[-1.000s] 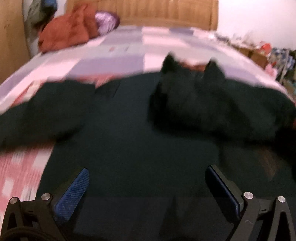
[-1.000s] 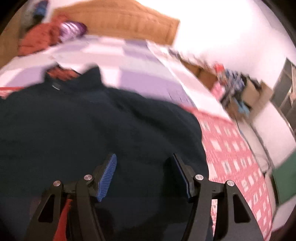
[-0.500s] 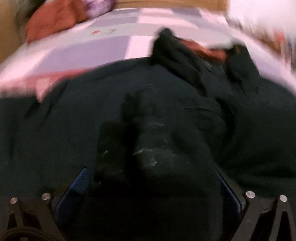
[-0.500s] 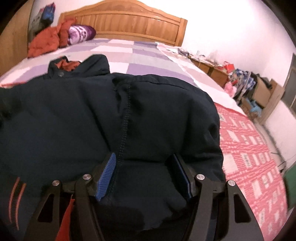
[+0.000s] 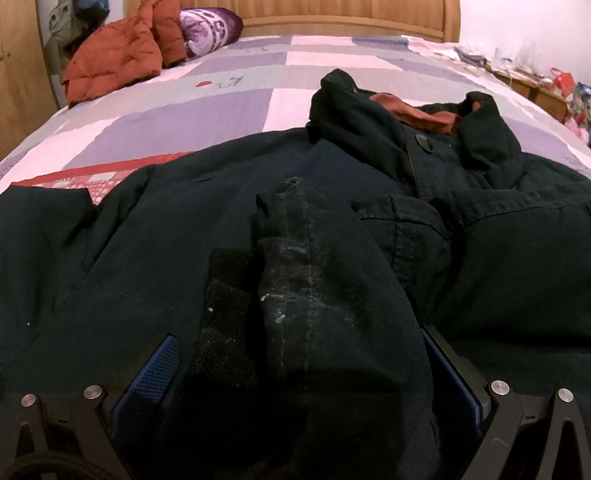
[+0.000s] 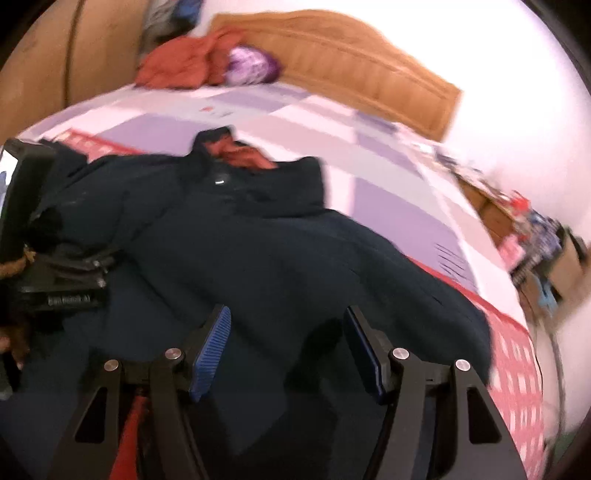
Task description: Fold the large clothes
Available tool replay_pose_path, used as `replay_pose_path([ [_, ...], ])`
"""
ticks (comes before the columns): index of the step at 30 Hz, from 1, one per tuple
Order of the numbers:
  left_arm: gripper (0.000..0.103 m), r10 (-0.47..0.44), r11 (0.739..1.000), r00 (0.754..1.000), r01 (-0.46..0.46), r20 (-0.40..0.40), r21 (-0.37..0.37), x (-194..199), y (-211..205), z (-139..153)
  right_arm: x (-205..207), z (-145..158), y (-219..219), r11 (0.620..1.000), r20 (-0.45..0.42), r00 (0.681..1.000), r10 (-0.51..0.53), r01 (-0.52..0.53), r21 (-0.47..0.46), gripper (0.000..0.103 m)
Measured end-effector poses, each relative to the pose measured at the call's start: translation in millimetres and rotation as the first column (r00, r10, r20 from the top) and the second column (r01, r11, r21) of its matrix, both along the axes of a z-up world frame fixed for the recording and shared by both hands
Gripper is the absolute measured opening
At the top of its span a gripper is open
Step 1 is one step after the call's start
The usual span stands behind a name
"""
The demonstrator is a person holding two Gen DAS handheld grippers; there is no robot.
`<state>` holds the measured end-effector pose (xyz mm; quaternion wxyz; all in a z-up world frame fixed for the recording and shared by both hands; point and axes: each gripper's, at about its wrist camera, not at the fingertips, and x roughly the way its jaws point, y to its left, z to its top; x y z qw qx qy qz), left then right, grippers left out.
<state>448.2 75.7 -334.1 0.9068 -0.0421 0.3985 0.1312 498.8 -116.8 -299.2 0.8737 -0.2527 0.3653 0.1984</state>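
A large dark navy jacket [image 5: 155, 221] with a rust-orange lining at the collar lies spread on the bed, collar away from me. My left gripper [image 5: 299, 369] is wide open with a sleeve cuff [image 5: 325, 280] lying between its blue pads; the jaws do not pinch it. In the right wrist view the jacket [image 6: 295, 254] fills the middle. My right gripper [image 6: 288, 343] is open and empty just above the jacket's right side. The left gripper's body [image 6: 33, 236] shows at the left edge there.
The bed has a purple, pink and grey patchwork cover [image 5: 207, 99] with a red checked strip [image 6: 517, 354]. An orange puffer coat [image 5: 118, 55] and a purple pillow [image 5: 210, 26] lie by the wooden headboard [image 6: 369, 74]. Cluttered furniture [image 6: 532, 236] stands on the right.
The right gripper has let go of the jacket's side, lifted and tilted, and now stands over it. The left gripper has held nearly still with the sleeve cuff between its open jaws.
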Motion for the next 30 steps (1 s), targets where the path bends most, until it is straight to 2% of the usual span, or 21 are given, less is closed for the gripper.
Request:
replay_pose_path([
  [1, 0.103, 0.0, 1.0, 1.0, 0.0, 0.0, 0.0, 0, 0, 0, 12, -5, -12, 0.999, 0.02, 0.999, -0.033, 0.034, -0.042, 0.066],
  [2, 0.103, -0.001, 1.0, 1.0, 0.001, 0.001, -0.002, 0, 0, 0, 23, -8, -30, 0.996, 0.02, 0.996, -0.082, 0.083, -0.041, 0.066],
  [5, 0.103, -0.016, 1.0, 1.0, 0.016, 0.009, -0.005, -1, -2, 0, 57, -13, -134, 0.938, -0.076, 0.942, -0.328, 0.334, 0.092, 0.066],
  [6, 0.103, -0.019, 1.0, 1.0, 0.019, 0.009, -0.002, -1, -2, -1, 61, -14, -159, 0.921, -0.101, 0.926, -0.364, 0.374, 0.11, 0.065],
  [7, 0.103, -0.018, 1.0, 1.0, 0.018, 0.009, 0.0, -1, -2, -1, 62, -14, -173, 0.922, -0.133, 0.928, -0.347, 0.364, 0.135, 0.055],
  [8, 0.103, -0.016, 1.0, 1.0, 0.016, 0.008, 0.0, 0, -2, -1, 60, -13, -174, 0.924, -0.127, 0.928, -0.349, 0.364, 0.122, 0.054],
  [9, 0.103, -0.013, 1.0, 1.0, 0.013, 0.006, 0.0, 0, -2, -2, 58, -11, -170, 0.92, -0.089, 0.922, -0.378, 0.384, 0.071, 0.054],
  [11, 0.103, -0.011, 1.0, 1.0, 0.011, 0.004, -0.001, 1, -1, -2, 55, -4, -163, 0.898, -0.082, 0.901, -0.426, 0.432, 0.082, 0.054],
  [12, 0.103, -0.01, 1.0, 1.0, 0.01, 0.003, 0.0, 1, -1, -2, 49, 0, -159, 0.887, -0.096, 0.894, -0.437, 0.446, 0.121, 0.054],
  [14, 0.103, -0.009, 1.0, 1.0, 0.009, 0.003, -0.001, 1, -2, -2, 27, 9, -142, 0.901, -0.059, 0.911, -0.408, 0.412, 0.135, 0.056],
  [16, 0.103, -0.01, 1.0, 1.0, 0.01, 0.002, -0.003, 2, -2, -2, -5, 6, -122, 0.948, 0.039, 0.947, -0.318, 0.316, 0.045, 0.058],
  [17, 0.103, -0.011, 1.0, 1.0, 0.011, 0.004, -0.004, 1, -2, -2, -18, -2, -124, 0.961, 0.051, 0.959, -0.278, 0.278, 0.004, 0.058],
  [18, 0.103, -0.013, 1.0, 1.0, 0.013, 0.004, -0.004, 1, -2, -2, -22, -10, -135, 0.958, 0.045, 0.958, -0.284, 0.285, -0.011, 0.058],
  [19, 0.103, -0.013, 1.0, 1.0, 0.013, 0.004, -0.004, 1, -2, -2, -23, -14, -154, 0.945, 0.02, 0.945, -0.327, 0.326, 0.011, 0.058],
  [21, 0.103, -0.013, 1.0, 1.0, 0.013, 0.005, -0.004, 1, -2, -2, -17, -15, -201, 0.873, -0.08, 0.879, -0.47, 0.476, 0.107, 0.062],
  [22, 0.103, -0.012, 1.0, 1.0, 0.012, 0.005, -0.002, 1, -2, -2, -15, -13, -212, 0.846, -0.097, 0.854, -0.511, 0.52, 0.12, 0.063],
  [23, 0.103, -0.012, 1.0, 1.0, 0.012, 0.004, -0.001, 1, -2, -2, -15, -9, -215, 0.835, -0.1, 0.845, -0.526, 0.535, 0.125, 0.063],
  [26, 0.103, -0.01, 1.0, 1.0, 0.01, 0.004, 0.004, 2, -3, -2, -22, 6, -189, 0.862, 0.004, 0.863, -0.504, 0.503, 0.068, 0.063],
  [28, 0.103, -0.01, 1.0, 1.0, 0.01, 0.003, 0.006, 2, -3, -2, -33, 21, -164, 0.893, 0.023, 0.901, -0.433, 0.425, 0.147, 0.063],
  [30, 0.103, -0.01, 1.0, 1.0, 0.01, 0.002, 0.006, 2, -4, -2, -43, 24, -137, 0.928, 0.013, 0.94, -0.341, 0.335, 0.161, 0.063],
])
